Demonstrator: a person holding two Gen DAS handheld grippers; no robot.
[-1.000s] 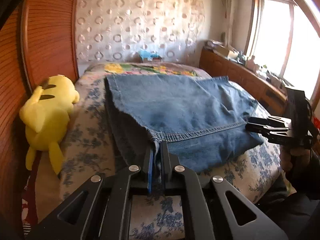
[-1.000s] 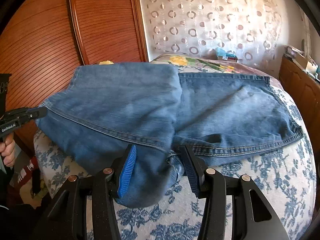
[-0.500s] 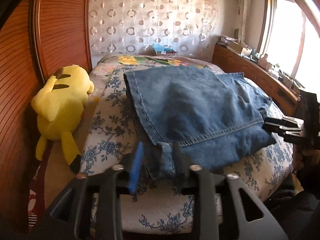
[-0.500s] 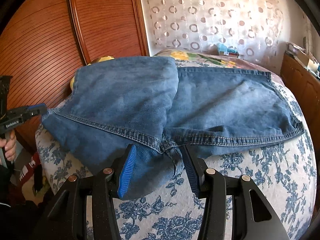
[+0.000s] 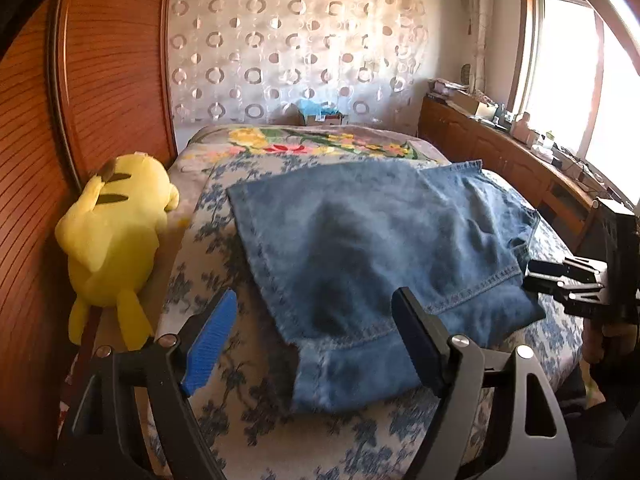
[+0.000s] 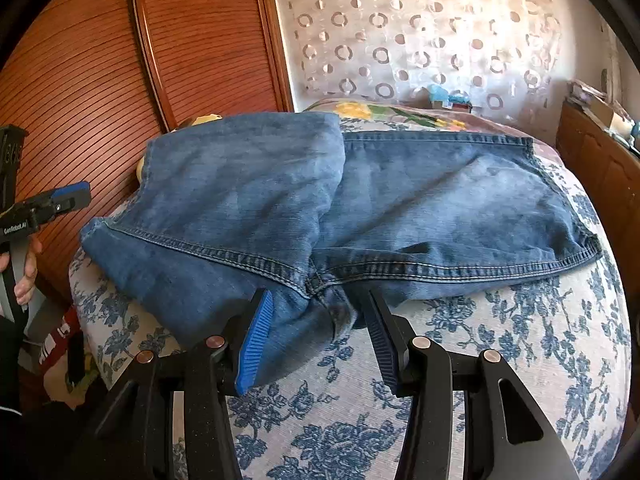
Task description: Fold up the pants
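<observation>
Blue denim pants (image 5: pixel 376 248) lie folded on the flowered bed (image 5: pixel 224 408); they also show in the right wrist view (image 6: pixel 320 208), one layer laid over another. My left gripper (image 5: pixel 316 340) is open, its jaws wide apart at the near hem, holding nothing. My right gripper (image 6: pixel 316 332) is open, its jaws on either side of a hanging corner of the pants without pinching it. The right gripper also shows at the right edge of the left wrist view (image 5: pixel 560 284); the left gripper shows at the left edge of the right wrist view (image 6: pixel 52 204).
A yellow plush toy (image 5: pixel 116 236) lies at the bed's left edge against a wooden wardrobe (image 5: pixel 40 160). A wooden sideboard (image 5: pixel 520 168) with small items runs along the right under a window. A small box (image 5: pixel 320 114) sits beyond the bed's far end.
My left gripper opened, let go of the pants hem and pulled back. The pants settled flat on the bed. My right gripper stayed open and drew back slightly.
</observation>
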